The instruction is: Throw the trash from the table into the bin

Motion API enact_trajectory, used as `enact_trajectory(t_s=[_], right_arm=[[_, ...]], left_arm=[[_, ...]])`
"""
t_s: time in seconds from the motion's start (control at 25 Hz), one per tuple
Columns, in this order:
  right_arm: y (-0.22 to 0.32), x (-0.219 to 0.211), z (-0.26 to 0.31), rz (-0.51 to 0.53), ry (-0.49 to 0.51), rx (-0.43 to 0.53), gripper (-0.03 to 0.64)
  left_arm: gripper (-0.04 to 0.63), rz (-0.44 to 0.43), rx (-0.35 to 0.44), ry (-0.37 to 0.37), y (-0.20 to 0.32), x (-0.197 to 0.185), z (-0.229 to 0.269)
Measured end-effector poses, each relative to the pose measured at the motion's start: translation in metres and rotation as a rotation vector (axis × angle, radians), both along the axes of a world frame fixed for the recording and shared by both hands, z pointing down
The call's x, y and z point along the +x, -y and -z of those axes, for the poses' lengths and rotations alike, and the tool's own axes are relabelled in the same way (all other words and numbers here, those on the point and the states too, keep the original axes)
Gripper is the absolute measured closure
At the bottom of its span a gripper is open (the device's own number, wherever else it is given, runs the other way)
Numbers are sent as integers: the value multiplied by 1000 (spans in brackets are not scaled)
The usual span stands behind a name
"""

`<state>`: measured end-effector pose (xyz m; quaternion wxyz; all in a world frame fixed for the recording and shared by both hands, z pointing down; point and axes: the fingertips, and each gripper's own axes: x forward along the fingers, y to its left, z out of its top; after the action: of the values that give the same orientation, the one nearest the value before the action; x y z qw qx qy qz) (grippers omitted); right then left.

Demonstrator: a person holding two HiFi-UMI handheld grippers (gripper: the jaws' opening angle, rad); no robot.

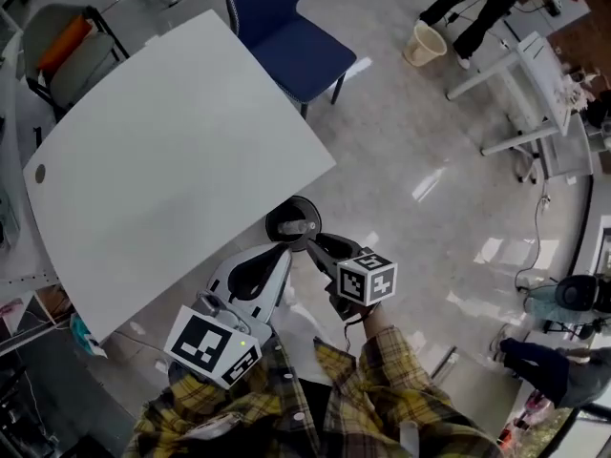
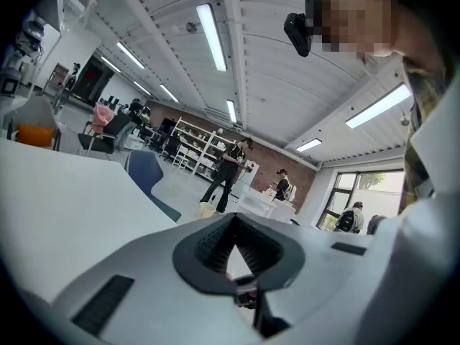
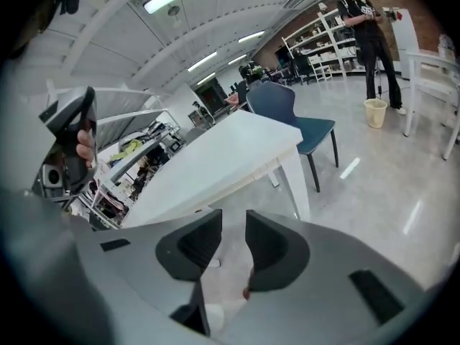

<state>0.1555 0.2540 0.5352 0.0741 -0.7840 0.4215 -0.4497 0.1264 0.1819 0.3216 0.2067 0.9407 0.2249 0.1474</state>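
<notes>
The bench [image 1: 172, 160] is bare; the trash [image 1: 298, 227] (a pale lump) seems to lie in the bin [image 1: 275, 214] off its corner. Jaws of the left gripper [image 2: 233, 220] meet, those of the right gripper [image 3: 233, 221] stand narrowly apart, both empty, likely with nothing left to lift.

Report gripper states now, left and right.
Left gripper: closed, tips together, nothing held.
Right gripper: open, narrow gap, empty.

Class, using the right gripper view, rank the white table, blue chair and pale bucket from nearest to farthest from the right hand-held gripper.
From the right hand-held gripper:
1. White table, just ahead, left.
2. Blue chair, beyond the table's corner.
3. Pale bucket, far right.
</notes>
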Motion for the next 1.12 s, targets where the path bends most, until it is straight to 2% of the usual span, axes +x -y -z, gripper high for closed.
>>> enact_trajectory(t_s=[0.24,0.44,0.6,0.8,1.12], right_arm=[[19,15,95,68,-146,91,583],[49,13,176,191,-290,173,603],[78,3,231,316,-401,230,612],[133,-25,280,478,-456,345,618],[213,-88,321,705,-561,444,618]], left_arm=[[588,66,27,-79,13,3,48],[589,154,63,-128,31,-6,81],[588,258,99,-131,51,-15,95],[589,419,129,-127,92,-41,105],[589,630,172,-99,149,-100,101]])
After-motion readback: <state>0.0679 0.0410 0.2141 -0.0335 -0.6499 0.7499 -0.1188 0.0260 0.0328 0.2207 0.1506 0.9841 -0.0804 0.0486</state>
